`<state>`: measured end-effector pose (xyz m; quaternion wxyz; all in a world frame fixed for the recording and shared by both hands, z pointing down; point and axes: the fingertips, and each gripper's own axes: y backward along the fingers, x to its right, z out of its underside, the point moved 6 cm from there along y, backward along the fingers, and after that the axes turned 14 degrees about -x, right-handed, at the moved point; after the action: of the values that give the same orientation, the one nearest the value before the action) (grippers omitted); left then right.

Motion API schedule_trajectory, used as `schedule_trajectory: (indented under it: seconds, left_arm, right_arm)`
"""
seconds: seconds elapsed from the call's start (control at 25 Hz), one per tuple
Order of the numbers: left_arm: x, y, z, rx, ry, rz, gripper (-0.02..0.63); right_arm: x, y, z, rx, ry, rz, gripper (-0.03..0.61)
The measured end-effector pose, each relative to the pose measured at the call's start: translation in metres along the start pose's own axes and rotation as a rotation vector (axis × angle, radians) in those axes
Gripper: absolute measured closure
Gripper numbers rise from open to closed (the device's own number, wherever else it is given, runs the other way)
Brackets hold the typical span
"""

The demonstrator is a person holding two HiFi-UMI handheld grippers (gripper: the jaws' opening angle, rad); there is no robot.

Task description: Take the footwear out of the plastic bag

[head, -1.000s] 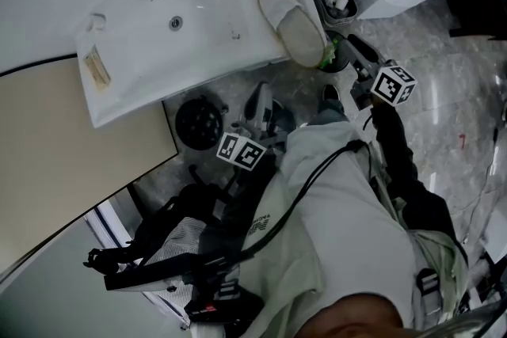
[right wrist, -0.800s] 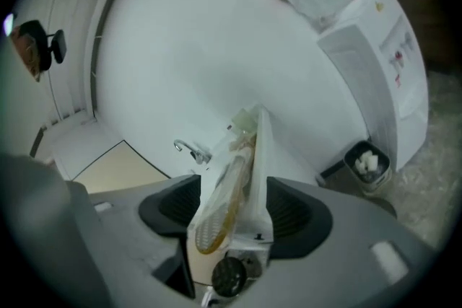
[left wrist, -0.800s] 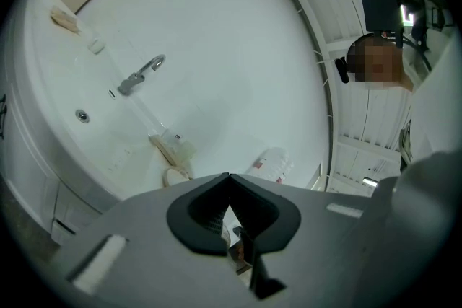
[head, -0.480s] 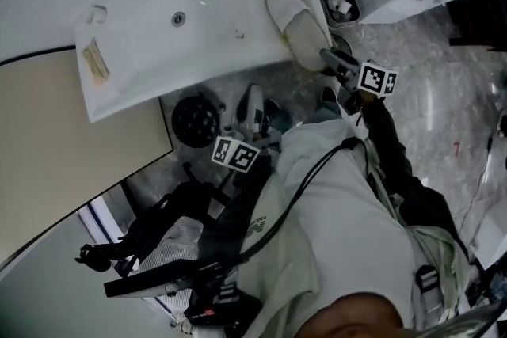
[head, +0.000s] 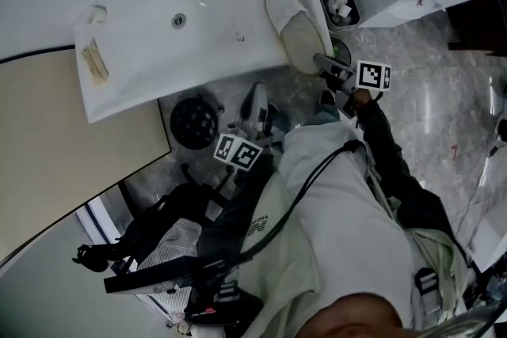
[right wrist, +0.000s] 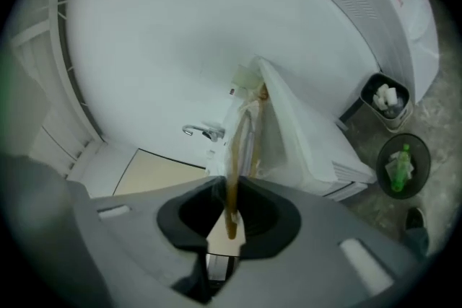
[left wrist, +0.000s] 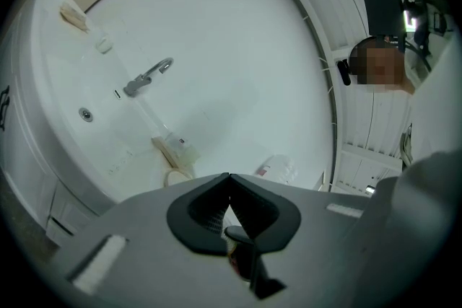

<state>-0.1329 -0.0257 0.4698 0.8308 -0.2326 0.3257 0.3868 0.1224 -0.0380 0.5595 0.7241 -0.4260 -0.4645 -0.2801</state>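
Moved: right claw (right wrist: 230, 182), leftward onto the slipper (head: 295, 24) at upper centre.
Right claw: closing on the slipper's sole edge.
Left claw (left wrist: 229, 176): closed, holding nothing.
Nearby: waste bin (head: 339, 2), upper right.

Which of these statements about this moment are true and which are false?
1. The slipper lies on the white counter. True.
2. The left gripper grips the slipper. False: it is shut on nothing and is apart from the slipper.
3. The right gripper has nothing between its jaws. False: its jaws are closing with the slipper's edge between them.
4. The small bin beside the counter holds white scraps. True.
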Motion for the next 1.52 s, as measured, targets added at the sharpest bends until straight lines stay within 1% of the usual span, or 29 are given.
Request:
schedule_trajectory:
  seconds: [0.04,0.16,0.2,0.32,0.36,0.4,0.48,0.56,0.6,0.64,0.72,0.8,0.84,0.88,0.92,0.96,1.0,1.08,1.12,1.16,1.24,1.32,1.36,1.44,1.52]
  left_arm:
    - [0.000,-0.001,0.000,-0.001,0.006,0.011,0.629]
    - [-0.002,-0.005,0.001,-0.008,0.044,0.072,0.618]
    - [-0.003,-0.007,0.002,-0.013,0.063,0.096,0.584]
    - [-0.005,-0.015,0.002,-0.017,0.139,0.165,0.417]
    - [-0.007,-0.017,0.002,-0.008,0.170,0.192,0.362]
    - [-0.008,-0.020,0.000,0.008,0.203,0.225,0.322]
    - [-0.008,-0.026,-0.006,0.041,0.267,0.309,0.236]
    - [-0.006,-0.033,-0.015,0.056,0.307,0.389,0.170]
    - [-0.003,-0.036,-0.019,0.057,0.310,0.422,0.148]
    - [0.002,-0.040,-0.023,0.054,0.304,0.454,0.143]
    - [0.013,-0.045,-0.031,0.051,0.287,0.516,0.143]
    - [0.022,-0.048,-0.039,0.078,0.284,0.557,0.143]
    - [0.024,-0.049,-0.042,0.098,0.284,0.566,0.154]
    - [0.025,-0.048,-0.044,0.114,0.285,0.570,0.202]
    - [0.025,-0.047,-0.045,0.128,0.285,0.573,0.265]
    - [0.025,-0.046,-0.046,0.142,0.289,0.578,0.345]
    - [0.027,-0.045,-0.046,0.158,0.299,0.591,0.420]
    - [0.032,-0.044,-0.049,0.189,0.333,0.616,0.453]
    - [0.033,-0.044,-0.050,0.204,0.345,0.617,0.464]
    - [0.033,-0.043,-0.050,0.221,0.356,0.614,0.474]
    - [0.032,-0.042,-0.053,0.253,0.369,0.608,0.483]
    - [0.035,-0.043,-0.055,0.263,0.363,0.610,0.488]
    - [0.037,-0.044,-0.056,0.264,0.357,0.613,0.488]
    - [0.040,-0.046,-0.059,0.275,0.353,0.619,0.491]
    - [0.042,-0.046,-0.061,0.299,0.360,0.623,0.492]
  right_arm:
    - [-0.005,0.000,-0.002,0.010,0.013,-0.027,0.527]
    - [-0.019,0.006,-0.006,0.015,0.098,-0.089,0.532]
    - [-0.023,0.010,-0.006,0.017,0.113,-0.114,0.532]
    - [-0.044,0.024,-0.003,0.023,0.161,-0.213,0.532]
    - [-0.053,0.030,-0.001,0.020,0.188,-0.257,0.532]
    - [-0.063,0.037,0.001,0.012,0.216,-0.303,0.532]
    - [-0.085,0.050,0.006,-0.016,0.279,-0.394,0.532]
    - [-0.106,0.061,0.010,-0.057,0.353,-0.464,0.532]
    - [-0.115,0.065,0.013,-0.084,0.388,-0.487,0.532]
    - [-0.122,0.067,0.017,-0.115,0.419,-0.501,0.532]
    - [-0.132,0.070,0.026,-0.189,0.469,-0.506,0.532]
    - [-0.137,0.068,0.036,-0.258,0.505,-0.491,0.532]
    - [-0.137,0.067,0.040,-0.278,0.515,-0.483,0.532]
    - [-0.138,0.067,0.043,-0.286,0.520,-0.480,0.531]
    - [-0.138,0.067,0.045,-0.282,0.519,-0.485,0.531]
    - [-0.139,0.068,0.047,-0.269,0.515,-0.493,0.531]
    - [-0.140,0.069,0.048,-0.253,0.513,-0.501,0.531]
    - [-0.141,0.069,0.050,-0.218,0.534,-0.512,0.528]
    - [-0.141,0.070,0.050,-0.190,0.565,-0.511,0.528]
    - [-0.142,0.071,0.050,-0.146,0.607,-0.502,0.525]
    - [-0.143,0.076,0.045,-0.018,0.679,-0.467,0.516]
    - [-0.143,0.084,0.037,0.097,0.693,-0.437,0.514]
    - [-0.142,0.088,0.035,0.129,0.694,-0.420,0.513]
    - [-0.143,0.093,0.032,0.157,0.706,-0.386,0.513]
    - [-0.143,0.101,0.030,0.193,0.697,-0.390,0.512]
